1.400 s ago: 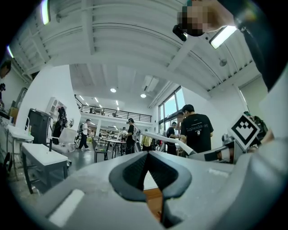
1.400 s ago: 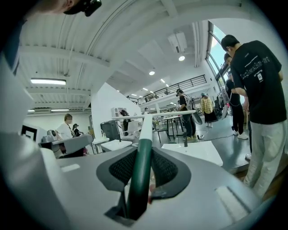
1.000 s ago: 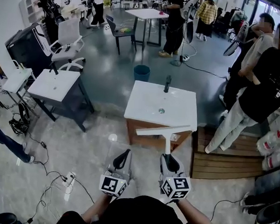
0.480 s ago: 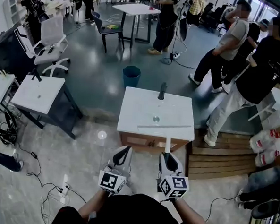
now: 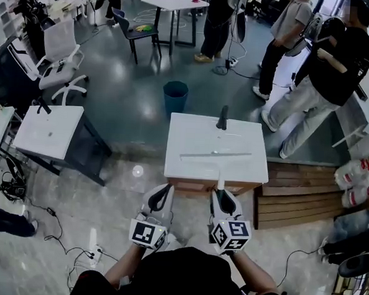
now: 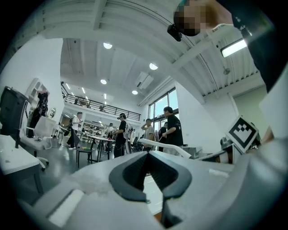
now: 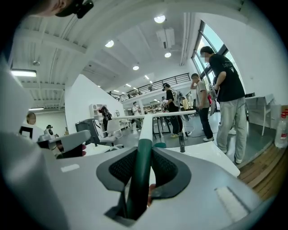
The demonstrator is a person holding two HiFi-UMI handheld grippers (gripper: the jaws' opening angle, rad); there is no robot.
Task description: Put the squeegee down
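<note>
The squeegee [image 5: 216, 155] is not down yet. We see its long pale blade lying crosswise over the white desk [image 5: 191, 135] in the head view, with the handle running back toward us into the right tongs [image 5: 219, 199]. The right gripper view settles the grip: the dark green handle [image 7: 139, 168] passes straight up between the two pads, and the right tongs [image 7: 143, 150] are clenched on it from both sides. In that view the blade shows as a white bar out ahead, above the desk's surface rather than flat on it, so we judge it is carried in the air. Whether any part of the blade brushes the top, we cannot tell from the head view alone.

The left tongs [image 5: 162, 197] sit just beside the right ones at the desk's near edge, and they hold nothing. In the left gripper view the left tongs [image 6: 148, 153] have their tips together with only the desk showing through the loop behind them — closed and empty.

So the carrying part looks all but finished: the tool is over a bare stretch of desk, in front of the black tap [image 5: 222, 117]. What is left, as we read it, is the task itself — lower the squeegee until blade and handle rest on the top, loosen the right tongs, and draw them back off the handle without dragging it along.
</note>
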